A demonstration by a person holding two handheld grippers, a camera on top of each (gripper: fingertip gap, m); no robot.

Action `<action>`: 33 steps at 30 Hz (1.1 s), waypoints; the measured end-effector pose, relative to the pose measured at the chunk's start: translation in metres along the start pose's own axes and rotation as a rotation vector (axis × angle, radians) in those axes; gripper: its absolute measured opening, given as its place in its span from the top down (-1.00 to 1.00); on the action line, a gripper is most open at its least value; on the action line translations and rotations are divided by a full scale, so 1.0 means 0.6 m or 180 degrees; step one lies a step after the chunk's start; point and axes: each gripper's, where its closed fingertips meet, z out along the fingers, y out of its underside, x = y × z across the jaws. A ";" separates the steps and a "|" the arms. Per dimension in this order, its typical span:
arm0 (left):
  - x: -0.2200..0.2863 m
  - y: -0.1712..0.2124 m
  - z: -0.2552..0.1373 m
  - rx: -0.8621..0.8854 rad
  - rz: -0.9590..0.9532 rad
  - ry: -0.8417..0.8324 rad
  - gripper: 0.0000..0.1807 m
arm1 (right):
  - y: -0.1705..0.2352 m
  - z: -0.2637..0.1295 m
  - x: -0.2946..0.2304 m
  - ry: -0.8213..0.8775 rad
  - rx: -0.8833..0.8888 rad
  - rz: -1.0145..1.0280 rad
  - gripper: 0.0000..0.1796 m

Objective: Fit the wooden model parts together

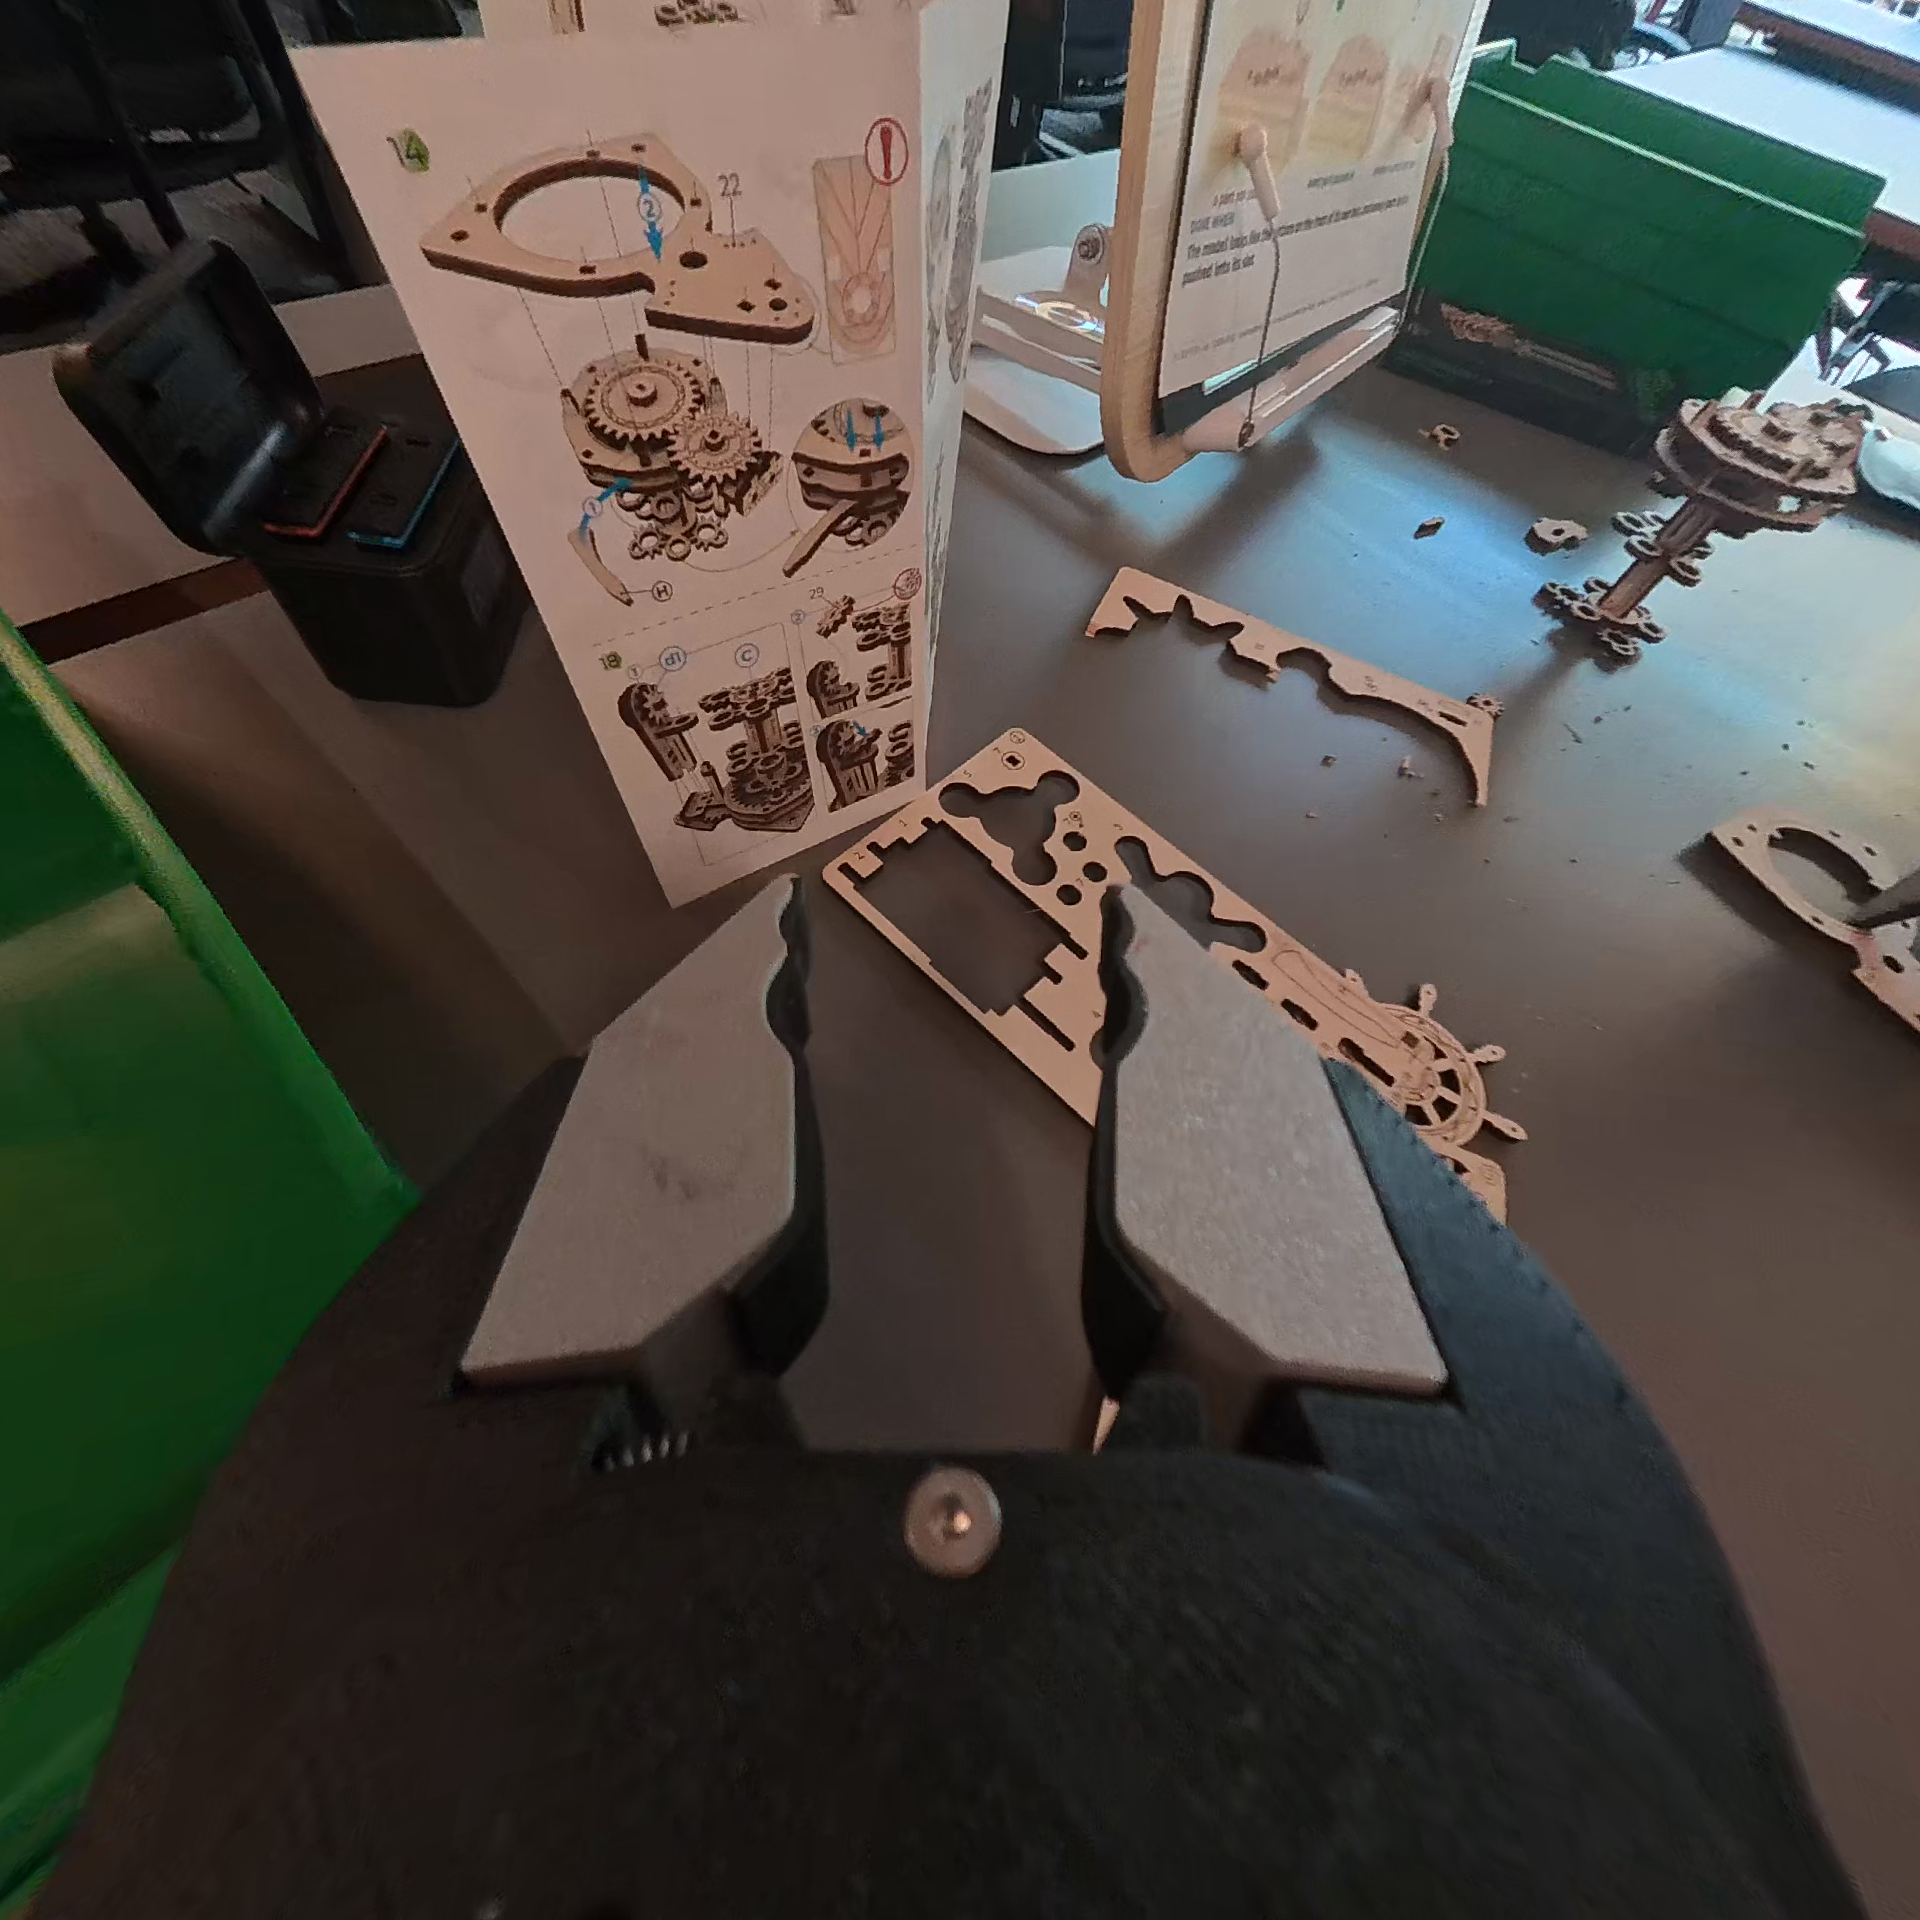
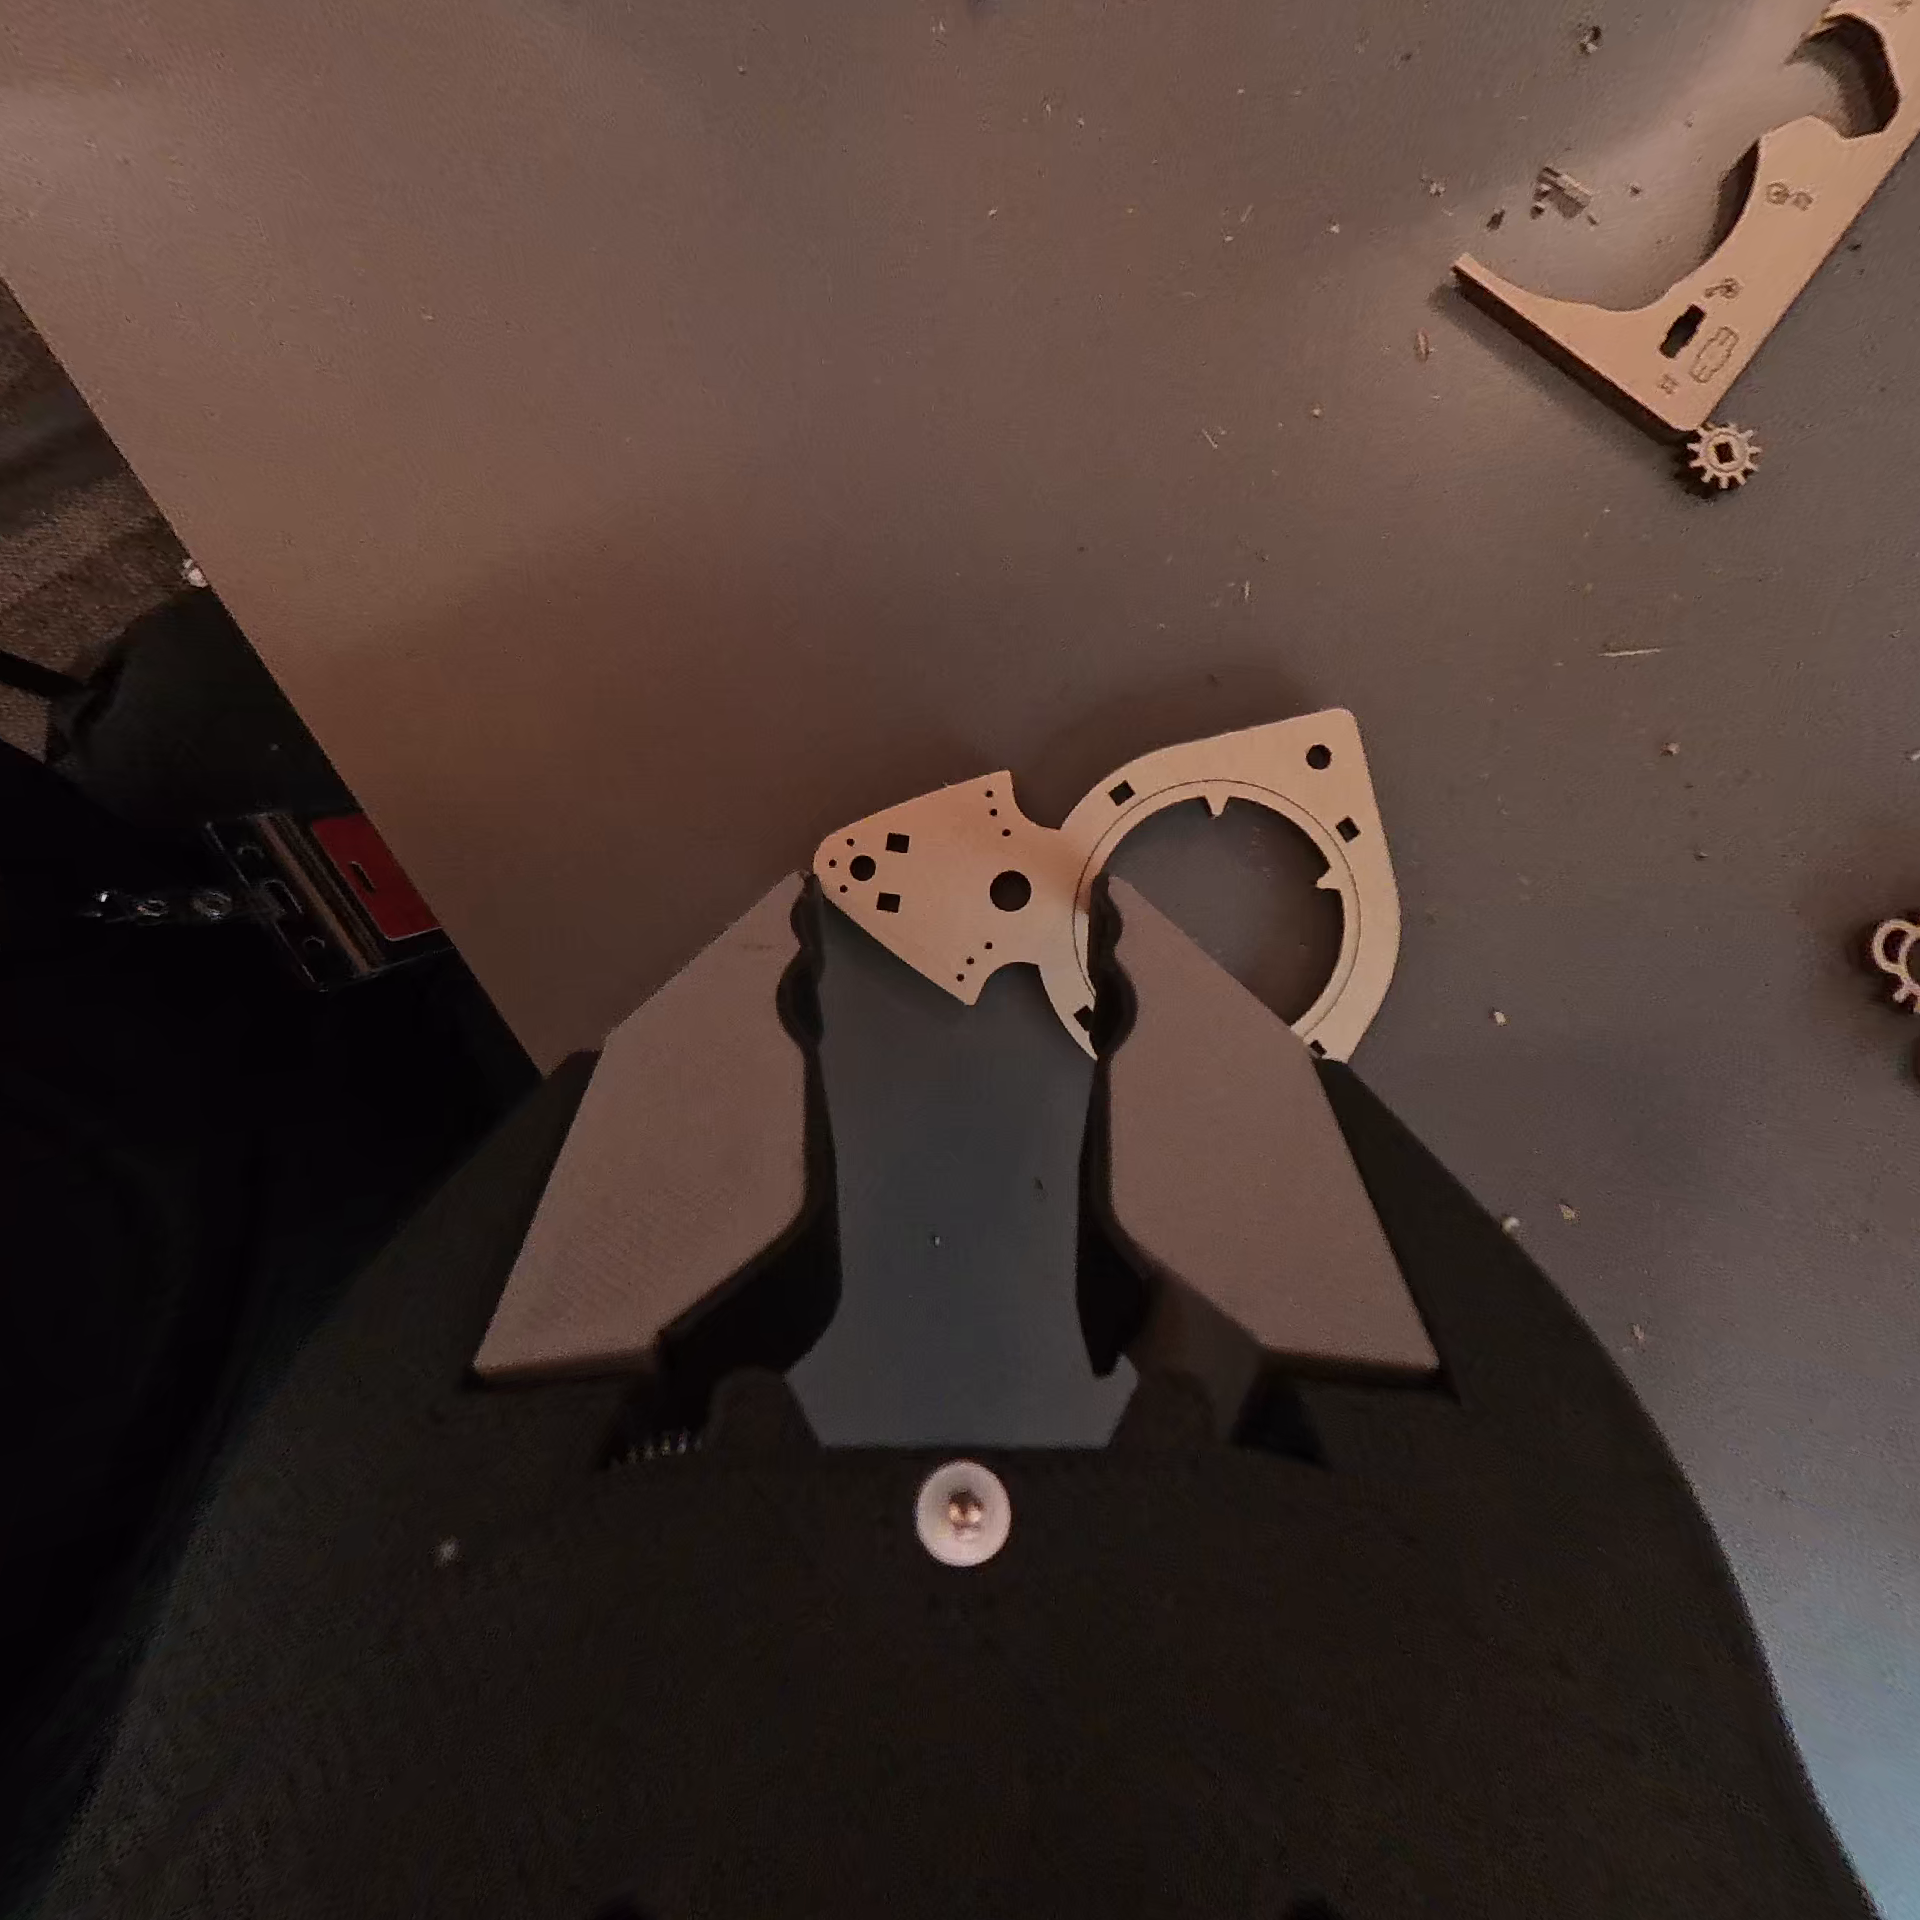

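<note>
- Worktop (image 1: 1351,935) was dark grey, matte, littered with fine wood crumbs.
- Green bins (image 1: 1662,208) stood at the far right, another green bin (image 1: 125,1143) close on the left.
- Black charger box (image 1: 395,613) sat at the far left edge.
- Pale tables (image 1: 1818,114) beyond, daylit; carpet floor (image 2: 62,499) off the worktop's edge.

pale wooden plate (image 2: 966,894), matt grey table (image 2: 727,416)
</note>
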 end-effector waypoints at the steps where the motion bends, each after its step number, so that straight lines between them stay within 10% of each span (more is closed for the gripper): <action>1: 0.000 0.000 0.000 -0.0006 0.0009 -0.0005 0.41 | 0.001 -0.002 0.003 0.0019 0.0010 -0.0006 0.46; 22: 0.035 -0.027 -0.026 0.0142 0.0251 -0.0025 0.33 | 0.012 -0.250 0.143 0.0495 0.1509 0.0183 0.47; 33: 0.414 0.004 0.050 -0.0531 0.0554 0.1513 0.16 | 0.030 -0.313 0.257 0.0421 0.1207 -0.1087 0.46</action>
